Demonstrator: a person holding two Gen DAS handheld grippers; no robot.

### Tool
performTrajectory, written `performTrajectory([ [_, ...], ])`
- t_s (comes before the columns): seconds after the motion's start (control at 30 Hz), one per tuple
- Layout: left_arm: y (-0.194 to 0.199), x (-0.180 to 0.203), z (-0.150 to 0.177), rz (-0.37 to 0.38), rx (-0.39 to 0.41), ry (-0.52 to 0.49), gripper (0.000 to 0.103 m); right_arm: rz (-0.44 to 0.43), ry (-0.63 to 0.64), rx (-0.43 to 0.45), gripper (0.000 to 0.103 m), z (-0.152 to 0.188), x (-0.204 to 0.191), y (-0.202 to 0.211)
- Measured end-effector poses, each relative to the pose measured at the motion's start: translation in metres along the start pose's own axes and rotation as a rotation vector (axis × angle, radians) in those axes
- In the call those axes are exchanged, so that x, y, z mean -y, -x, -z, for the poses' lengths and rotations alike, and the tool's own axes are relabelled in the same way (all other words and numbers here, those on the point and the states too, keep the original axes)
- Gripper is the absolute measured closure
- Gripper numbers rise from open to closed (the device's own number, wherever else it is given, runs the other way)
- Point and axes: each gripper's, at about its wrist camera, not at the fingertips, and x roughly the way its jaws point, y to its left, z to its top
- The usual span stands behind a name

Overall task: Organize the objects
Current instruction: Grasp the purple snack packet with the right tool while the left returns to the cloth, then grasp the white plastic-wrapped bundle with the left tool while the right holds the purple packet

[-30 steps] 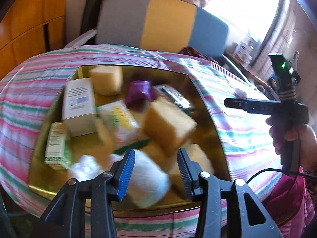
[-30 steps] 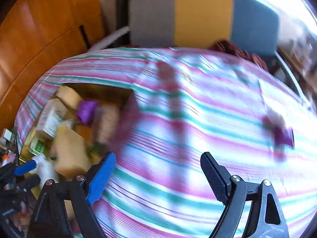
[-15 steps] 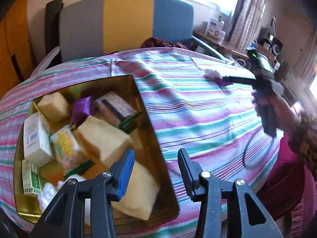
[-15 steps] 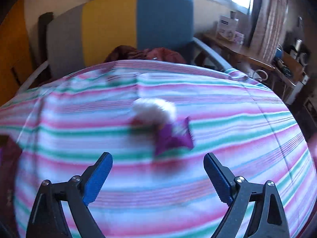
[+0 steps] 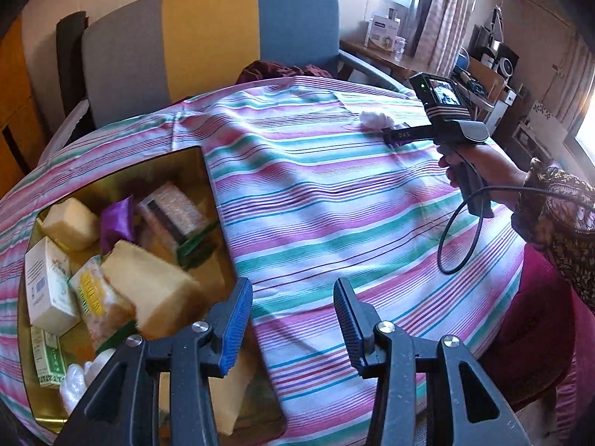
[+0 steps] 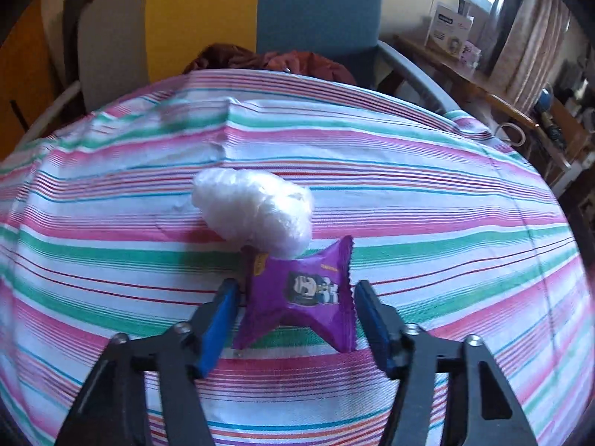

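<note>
- Two grippers in view, both with jaws spread.
- Right gripper (image 6: 293, 314) low over the striped tablecloth (image 6: 427, 193), fingers either side of a purple snack packet (image 6: 301, 297); packet lies flat on the cloth between the blue pads, small gap each side, not pinched.
- White crumpled plastic wad (image 6: 253, 212) just beyond the packet, touching or overlapping its far edge.
- Left gripper (image 5: 293, 325) held above the near part of the table, jaws apart, nothing between them; left fingertip sits over the right edge of the gold tray (image 5: 208, 171).
- Tray at the table's left side, full of stuff: yellow sponge blocks (image 5: 156, 290), another purple packet (image 5: 117, 219), white carton box (image 5: 48, 282), green-and-white box (image 5: 46, 356), orange-patterned pack (image 5: 173, 208), clear plastic wad (image 5: 80, 375) at the near corner.
- Left view also shows the right gripper's handle (image 5: 465, 137) in the person's right hand (image 5: 483, 160), reaching to the far right of the cloth by the white wad (image 5: 373, 119); well apart from the tray.
- Cable (image 5: 461, 230) loops down from the handle over the cloth.
- Chair (image 5: 208, 37) with grey, yellow and blue panels behind the table, dark red cloth (image 6: 267, 61) on its seat.
</note>
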Motion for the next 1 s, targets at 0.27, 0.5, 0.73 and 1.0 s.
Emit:
performTrajectory([
  [0.27, -0.017, 0.032, -0.028, 0.035, -0.004, -0.057, 0.057, -0.069, -0.083, -0.084, 0.054, 0.017, 0.017, 0.014],
  [0.5, -0.05, 0.064, -0.068, 0.058, -0.013, -0.094, 0.057, -0.089, -0.173, -0.108, 0.056, 0.046, 0.041, 0.039],
  [0.73, -0.099, 0.101, -0.133, 0.085, 0.034, -0.081, 0.051, -0.084, -0.286, -0.086, 0.056, 0.054, 0.072, 0.043],
  [1.0, -0.18, 0.133, -0.19, 0.14, -0.013, 0.003, 0.041, -0.089, -0.37, -0.1, 0.056, 0.053, 0.094, 0.044],
])
